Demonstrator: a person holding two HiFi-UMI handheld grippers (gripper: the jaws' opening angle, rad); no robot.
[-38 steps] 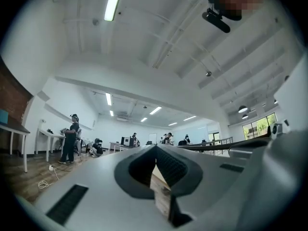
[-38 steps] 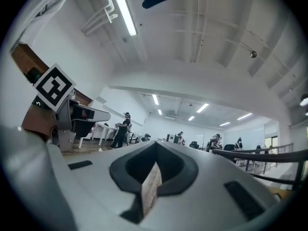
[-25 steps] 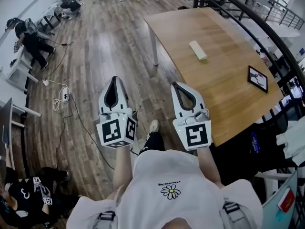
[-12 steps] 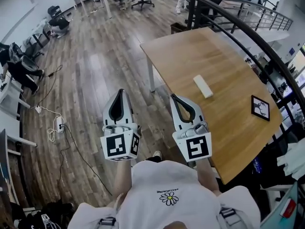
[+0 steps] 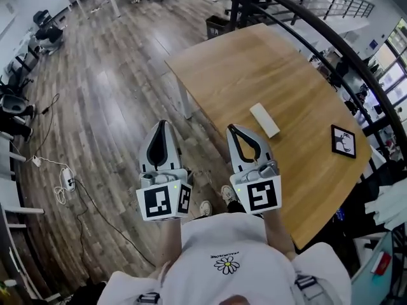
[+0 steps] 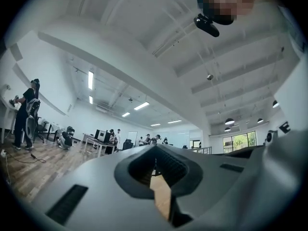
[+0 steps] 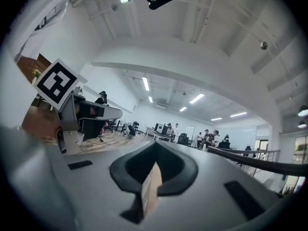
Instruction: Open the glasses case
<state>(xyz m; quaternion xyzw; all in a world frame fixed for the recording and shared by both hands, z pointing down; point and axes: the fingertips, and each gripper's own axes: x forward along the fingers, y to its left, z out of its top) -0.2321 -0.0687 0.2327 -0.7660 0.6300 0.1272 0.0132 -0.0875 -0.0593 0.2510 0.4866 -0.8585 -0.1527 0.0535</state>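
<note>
A white oblong glasses case (image 5: 264, 120) lies shut on the wooden table (image 5: 254, 75), just beyond my right gripper (image 5: 233, 129). That gripper is shut and empty, its tip over the table's near edge. My left gripper (image 5: 161, 125) is shut and empty too, held over the floor left of the table. In the left gripper view the left gripper (image 6: 156, 150) shows only a sliver of tabletop through its shut jaws. The right gripper view has the right gripper (image 7: 155, 150) pointing level across the room. Neither touches the case.
A small black framed picture (image 5: 343, 140) lies near the table's right edge. A dark curved railing (image 5: 331, 49) runs behind the table. Wood floor (image 5: 108, 107) spreads to the left, with cables and a power strip (image 5: 67, 182). Desks, chairs and people stand far off.
I have walked closer to the table: it and the case have slid left and nearer in the head view. Both grippers stay shut, side by side, carried forward with me.
</note>
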